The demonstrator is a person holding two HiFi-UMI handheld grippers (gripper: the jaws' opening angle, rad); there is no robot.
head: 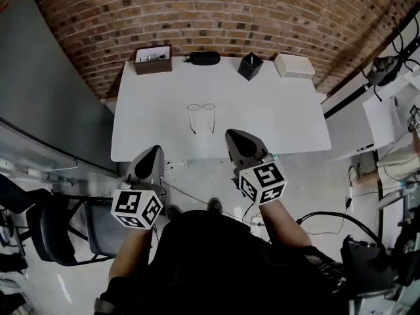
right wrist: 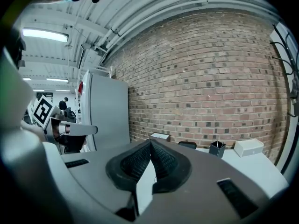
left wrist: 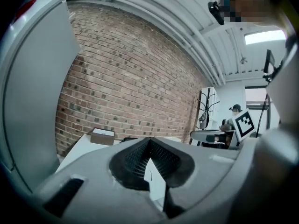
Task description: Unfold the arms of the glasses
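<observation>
Two grippers are held over the near edge of the white bench [head: 275, 110], and neither is touching the thin dark wire-framed glasses [head: 201, 108]. The glasses lie at the middle of the bench, with the lenses on the far side and both arms running straight back toward the near edge. The arms look spread apart rather than folded across the lenses, so the unfolding is judged to be done or nearly so.

The glasses are found beyond and between the two tools: far and right of the left gripper [head: 157, 148], far and left of the right gripper [head: 233, 134]. The right gripper is the nearer one, close beside the near tip of the right-hand arm, while the left gripper is kept well apart.

In each gripper view the ridged black pads are seen pressed together at their tips, with only bare bench showing below them. Both pairs of jaws are therefore closed and nothing is held.

Any further adjustment would probably be reached most easily from the right.
</observation>
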